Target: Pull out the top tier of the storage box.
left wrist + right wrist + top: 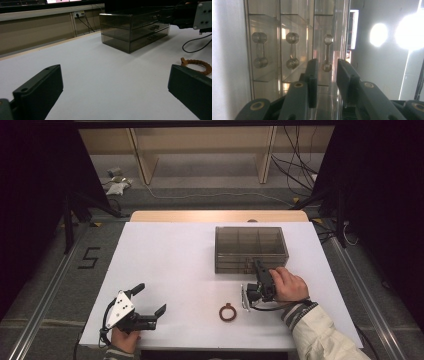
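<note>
A smoky clear drawer box [250,242] [132,27] with three stacked drawers stands right of centre on the white table top [170,270]. My right gripper [259,265] [327,65], rolled onto its side, points at the box's front. Its jaws stand a narrow gap apart, astride the near end of one outer drawer's clear handle [327,53], and neither pad touches it. My left gripper [150,298] [115,82] rests at the near left corner, jaws wide open with nothing between them. A brown twisted ring [227,312] [197,65] lies flat near the front edge, between the two grippers.
Two more drawer handles [292,51] [259,50] sit beside the one between the jaws. Beyond the table's far wooden edge [220,216] stand a light wood shelf [205,150] and floor cables [295,170]. Dark curtains flank both sides.
</note>
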`<state>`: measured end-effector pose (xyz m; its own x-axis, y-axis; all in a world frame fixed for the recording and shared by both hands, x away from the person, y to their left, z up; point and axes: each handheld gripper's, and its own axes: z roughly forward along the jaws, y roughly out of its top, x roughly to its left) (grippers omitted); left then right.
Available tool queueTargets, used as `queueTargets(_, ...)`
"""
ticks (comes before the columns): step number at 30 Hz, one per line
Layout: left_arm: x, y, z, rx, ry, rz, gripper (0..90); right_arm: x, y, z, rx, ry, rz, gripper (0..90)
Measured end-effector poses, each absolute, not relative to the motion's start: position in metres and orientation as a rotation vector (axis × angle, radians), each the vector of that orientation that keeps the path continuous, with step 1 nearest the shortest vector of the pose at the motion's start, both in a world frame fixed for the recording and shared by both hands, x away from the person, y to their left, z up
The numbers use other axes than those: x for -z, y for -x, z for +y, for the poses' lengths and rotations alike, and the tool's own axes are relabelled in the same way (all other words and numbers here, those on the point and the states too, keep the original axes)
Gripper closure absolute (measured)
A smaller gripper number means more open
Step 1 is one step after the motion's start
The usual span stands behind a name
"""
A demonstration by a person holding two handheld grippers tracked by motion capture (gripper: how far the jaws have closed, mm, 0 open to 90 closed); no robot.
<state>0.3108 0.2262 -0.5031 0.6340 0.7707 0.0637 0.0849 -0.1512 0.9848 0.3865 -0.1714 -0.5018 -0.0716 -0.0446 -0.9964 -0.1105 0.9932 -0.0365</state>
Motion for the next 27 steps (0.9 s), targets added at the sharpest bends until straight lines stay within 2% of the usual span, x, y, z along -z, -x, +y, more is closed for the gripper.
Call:
queueTargets(12, 0.503, -0.311, 0.226, -0.699, -1.634, 0.718, 0.0, 0.503, -0.388, -0.17, -0.02, 0.112, 1.639, 81.0)
queueTargets(27, 0.503, -0.311, 0.226, -0.7, -1.635, 0.719, 0.0, 0.496, -0.378, -0.171, -0.036, 0.107, 1.666, 81.2)
